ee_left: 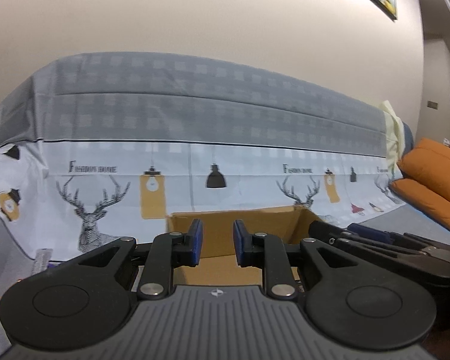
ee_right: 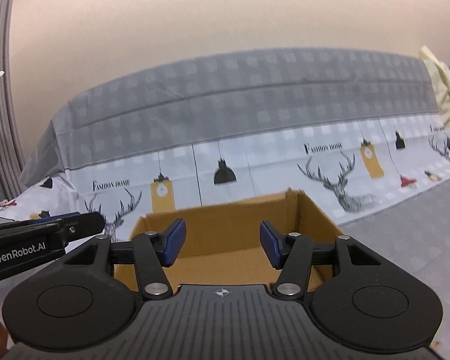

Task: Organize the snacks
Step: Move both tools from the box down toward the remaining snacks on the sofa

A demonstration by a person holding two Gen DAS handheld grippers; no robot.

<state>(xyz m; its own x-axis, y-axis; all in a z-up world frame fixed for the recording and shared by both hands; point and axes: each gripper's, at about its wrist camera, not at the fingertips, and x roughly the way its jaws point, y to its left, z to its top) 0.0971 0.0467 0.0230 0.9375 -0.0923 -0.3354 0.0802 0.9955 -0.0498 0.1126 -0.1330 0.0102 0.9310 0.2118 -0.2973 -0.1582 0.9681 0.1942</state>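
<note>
An open brown cardboard box stands on the grey surface in front of the sofa; it also shows in the right wrist view. Its inside looks bare where visible. My left gripper is open and empty, just before the box's near edge. My right gripper is open wider and empty, over the box's near side. The right gripper shows at the right of the left wrist view, and the left gripper shows at the left of the right wrist view. A small silvery snack packet lies at far left.
A sofa under a grey checked cover with deer and lamp prints runs across the back, also in the right wrist view. Orange cushions lie at the right. A curtain hangs at the left.
</note>
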